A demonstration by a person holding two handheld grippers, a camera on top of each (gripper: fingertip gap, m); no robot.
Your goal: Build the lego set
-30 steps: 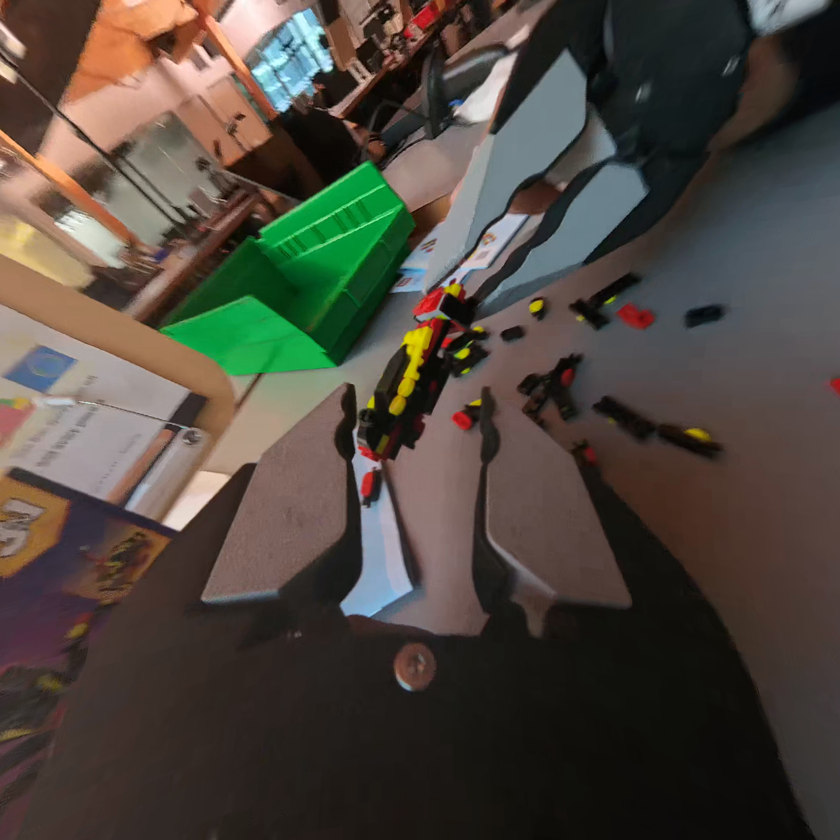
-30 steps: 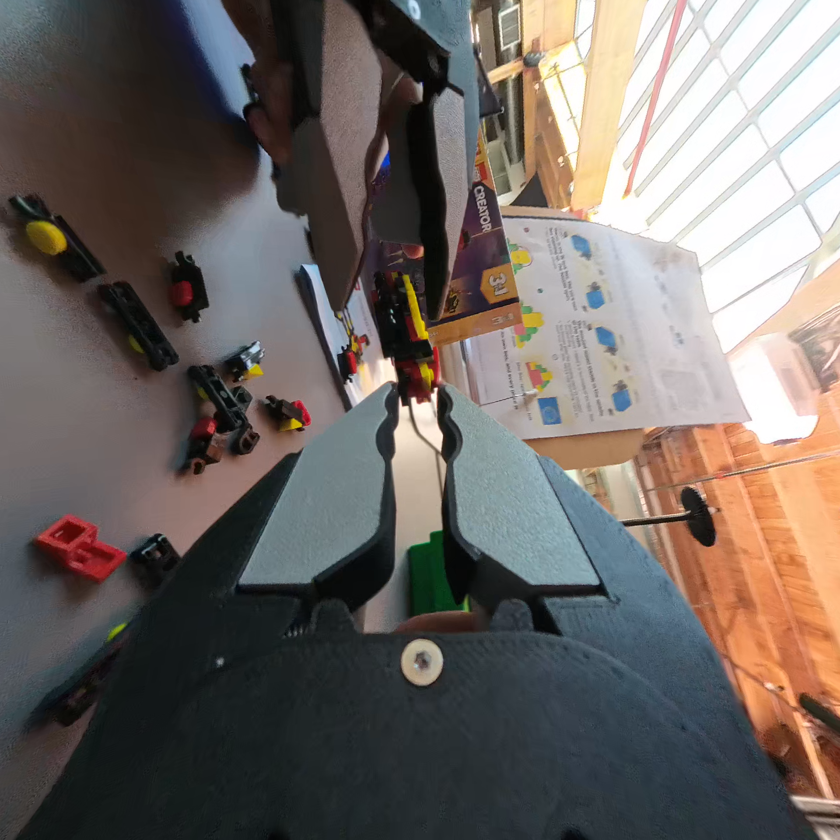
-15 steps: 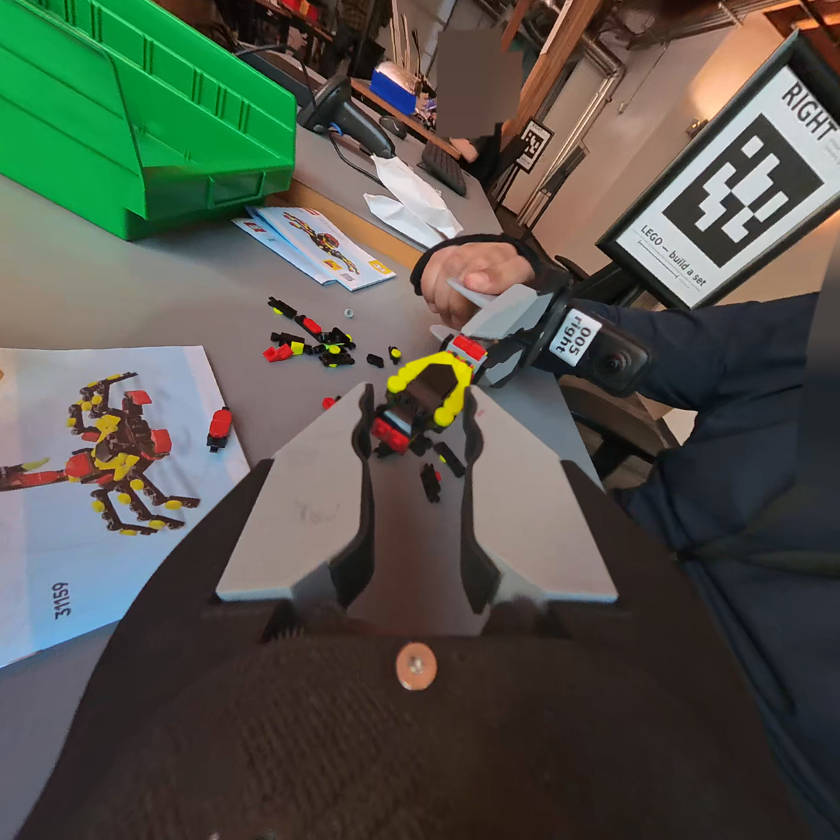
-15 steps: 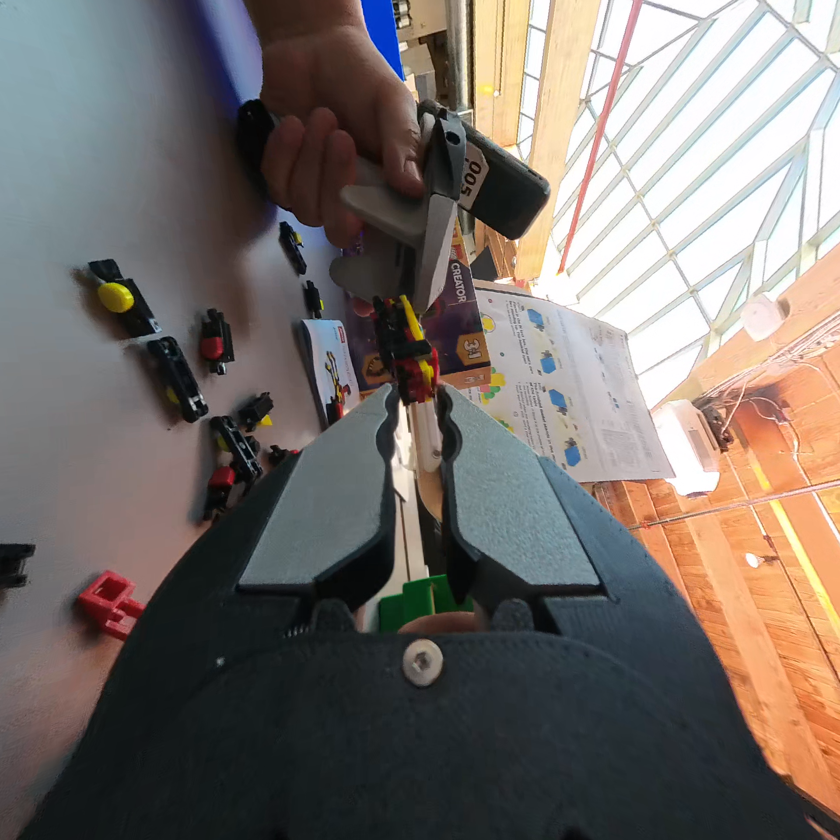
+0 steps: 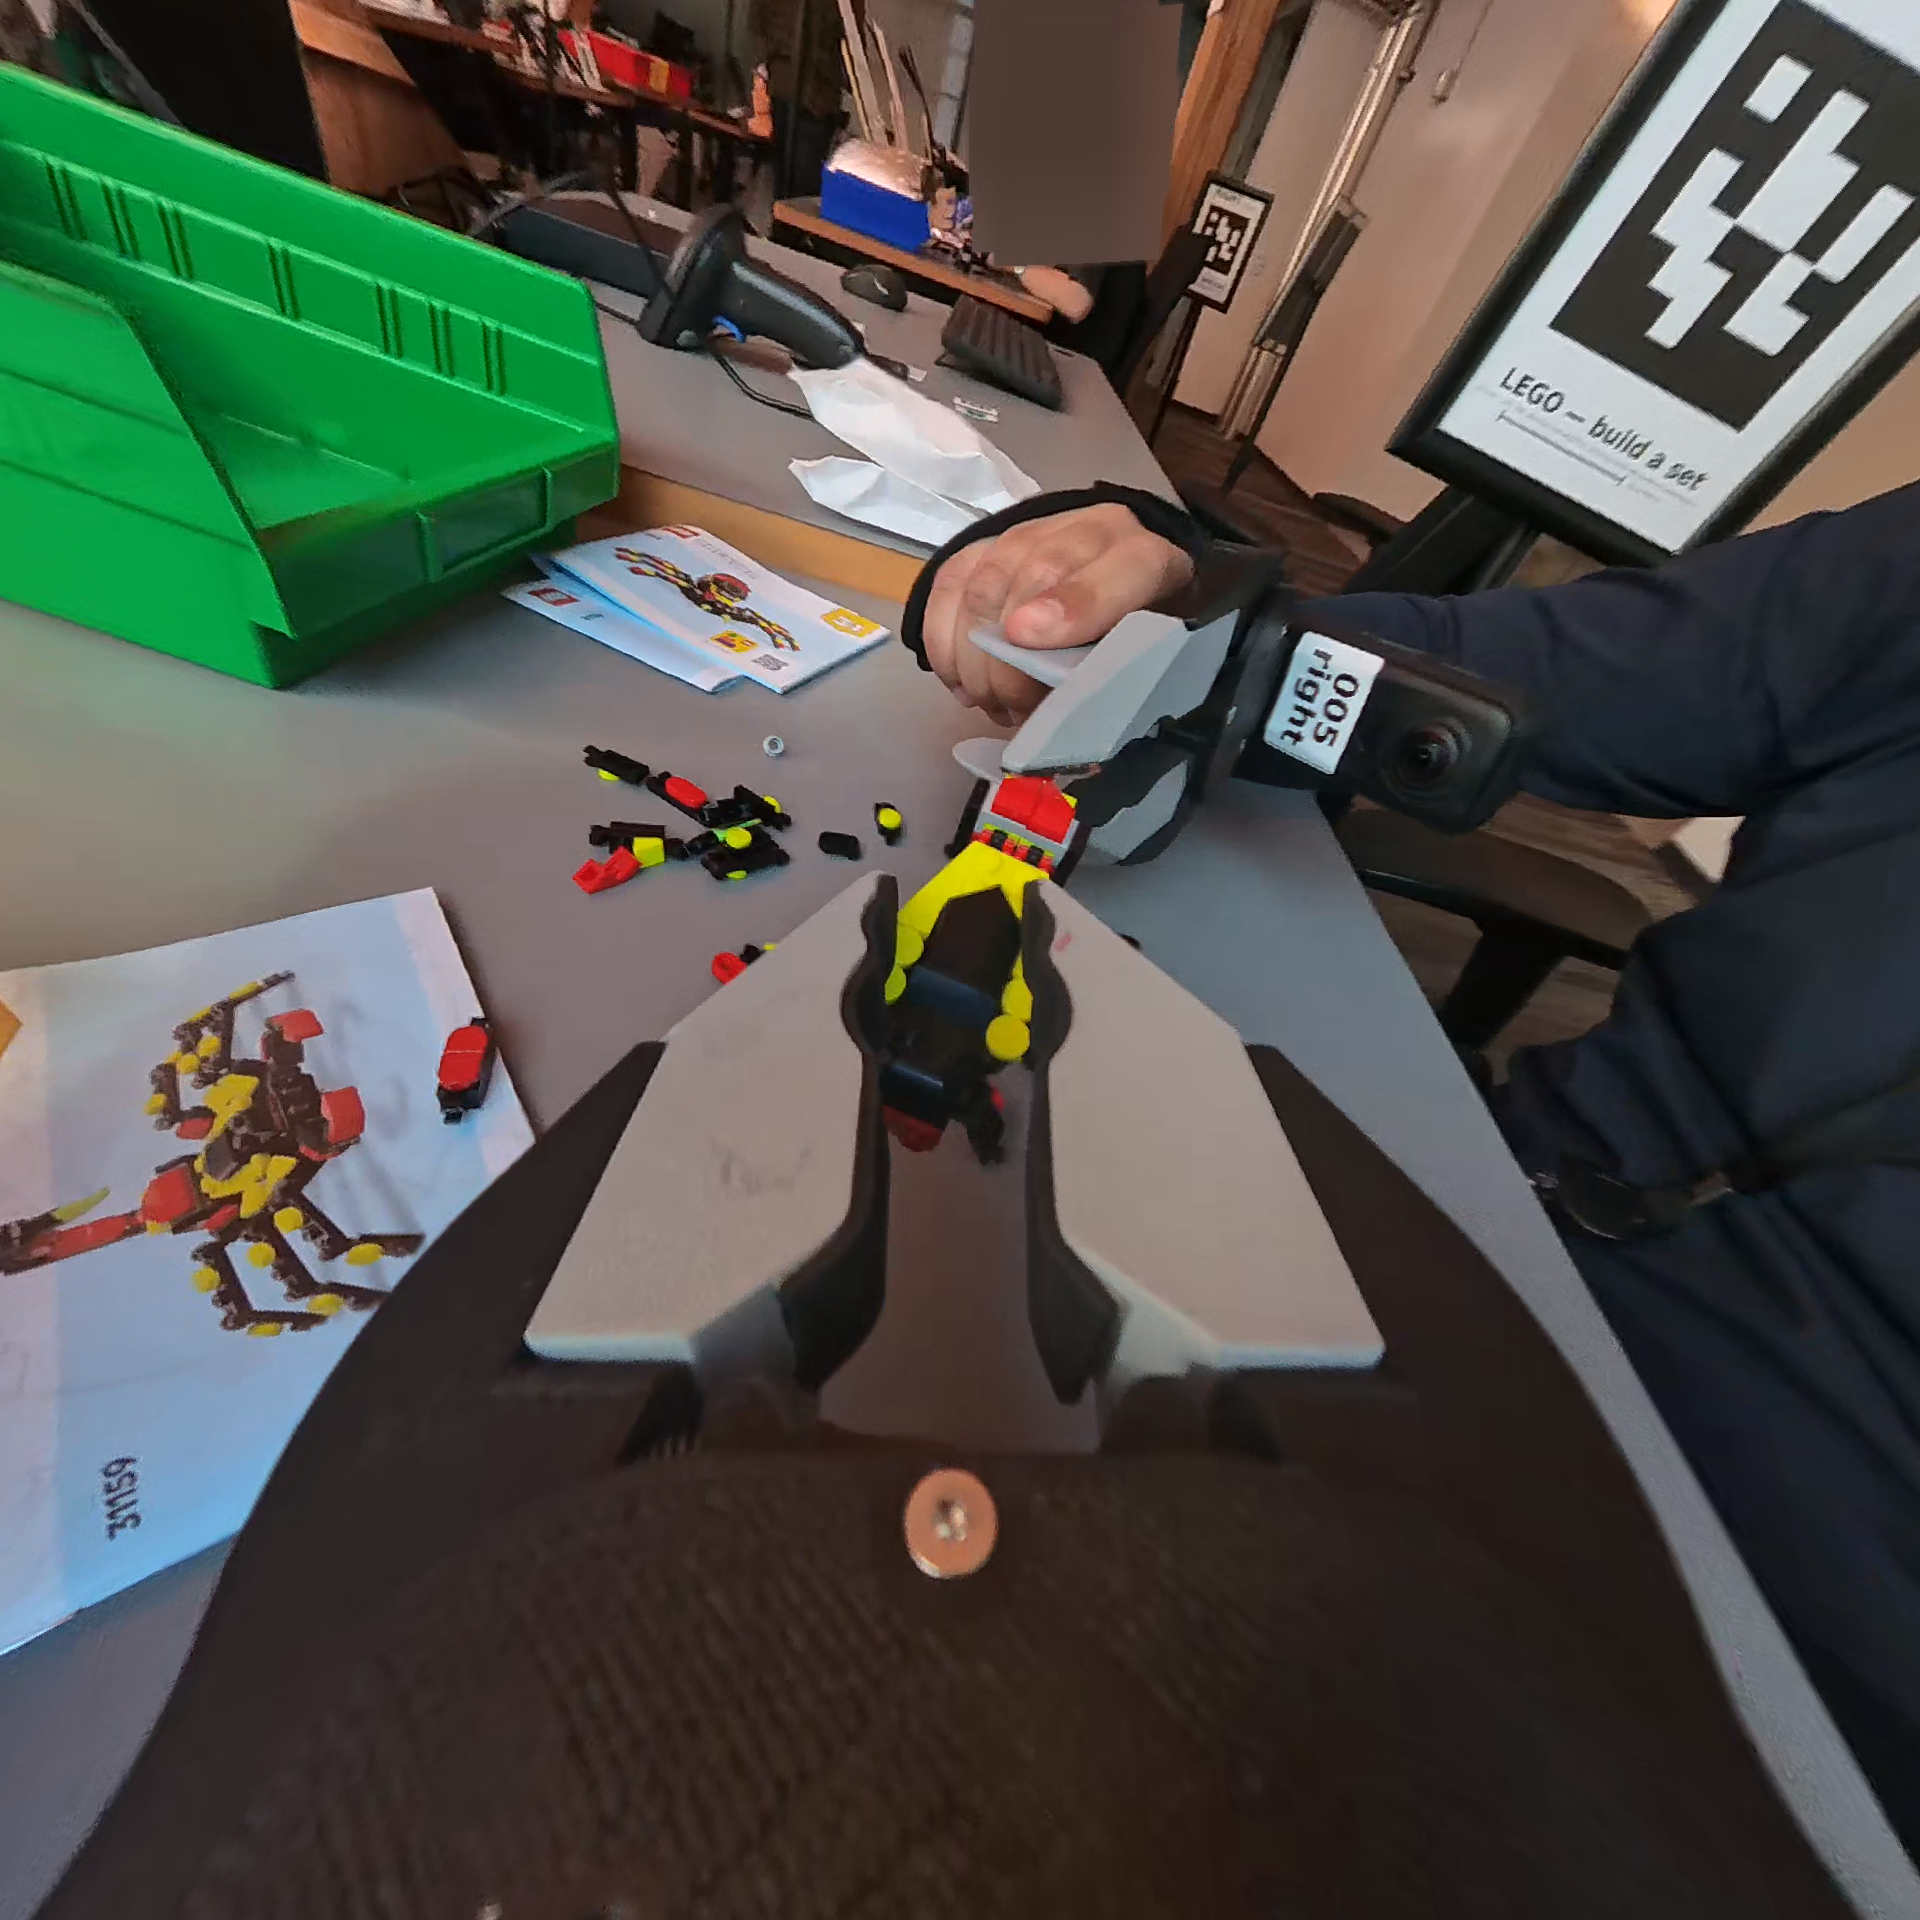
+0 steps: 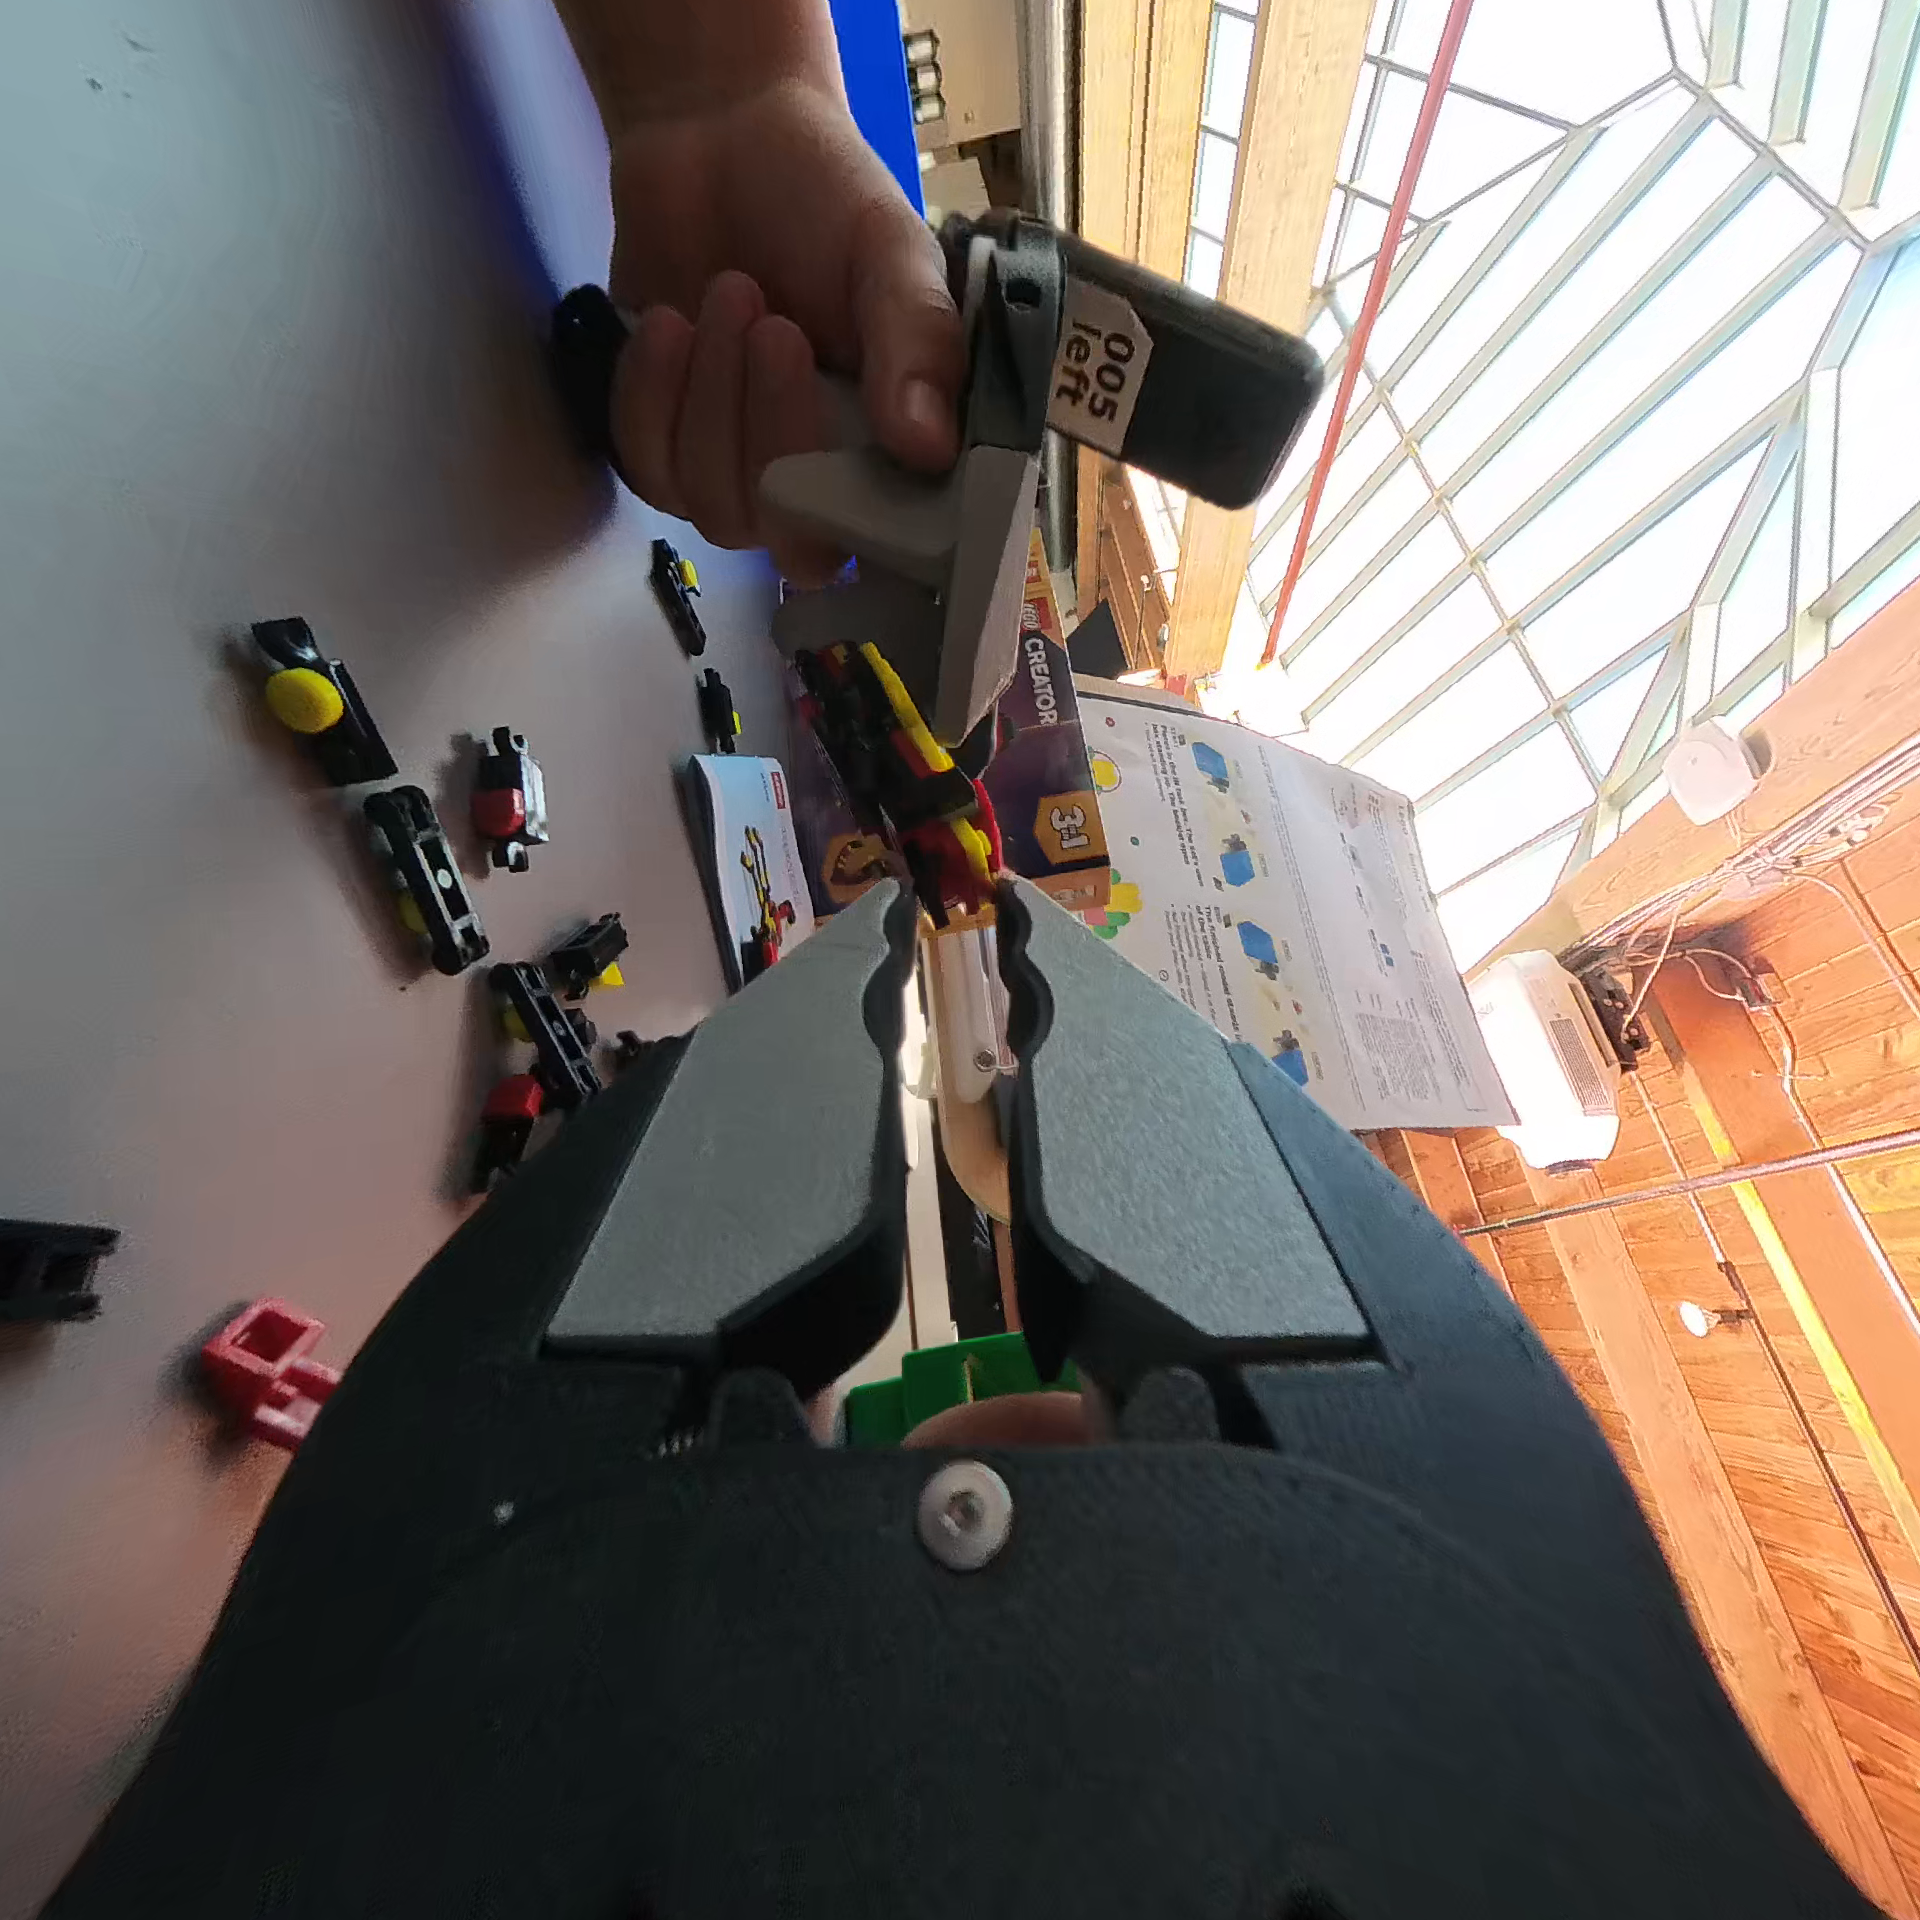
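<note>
Both our grippers clamp one brick model above the grey worktop (image 5: 312, 748).

Our left gripper (image 5: 956, 935) squeezes the black, yellow and red plastic brick model (image 5: 961, 956) at its body; ahead, our right gripper (image 6: 956, 914) pinches its red end, loose bricks (image 5: 686, 826) lying left.

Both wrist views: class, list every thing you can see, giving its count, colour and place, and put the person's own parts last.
Brick model: one, black, yellow and red, held above the table between both grippers.
Loose bricks: a scattered cluster, black, red, yellow, on the grey table.
Storage bin: one, green, far left.
Instruction booklets: two, white, beside the bin.
Open instruction sheet: one, near left.
Marker sign: one, black and white, far right.
Left gripper: closed on the model's near end.
Right gripper: pinching its red end.
Hand: on the right gripper.
</note>
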